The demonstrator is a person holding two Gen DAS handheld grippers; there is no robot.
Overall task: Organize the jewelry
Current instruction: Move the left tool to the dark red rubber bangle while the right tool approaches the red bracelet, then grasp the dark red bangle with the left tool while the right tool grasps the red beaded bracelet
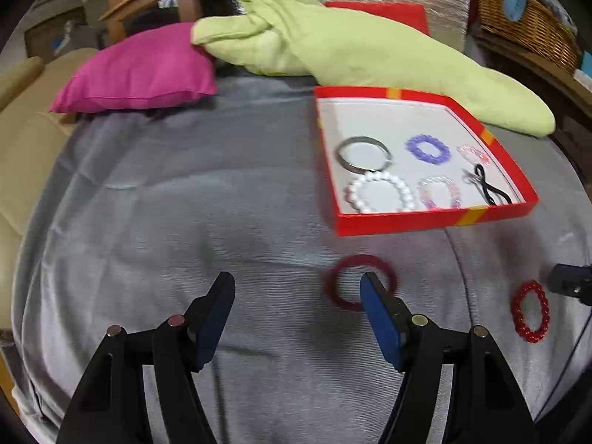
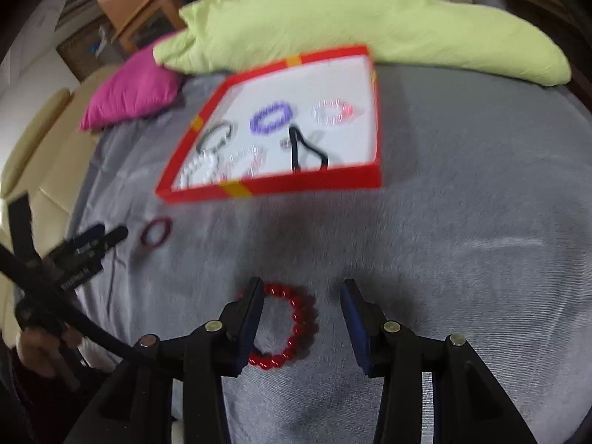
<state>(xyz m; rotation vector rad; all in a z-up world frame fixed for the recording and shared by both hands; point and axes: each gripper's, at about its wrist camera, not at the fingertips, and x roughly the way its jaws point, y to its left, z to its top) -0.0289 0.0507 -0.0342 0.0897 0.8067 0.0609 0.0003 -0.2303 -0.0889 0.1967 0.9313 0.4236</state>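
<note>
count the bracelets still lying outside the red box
2. A dark red bracelet lies on the grey cover just ahead of the left gripper; a bright red beaded bracelet lies between the right gripper's open fingers.

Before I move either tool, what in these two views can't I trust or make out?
- Dark red bracelet: left view, partly behind the left tool's right finger; blurred.
- Red beaded bracelet: right view, left arc behind the right tool's left finger.
- Box contents: right view, motion-blurred; white beads and clear bracelet merge.
</note>
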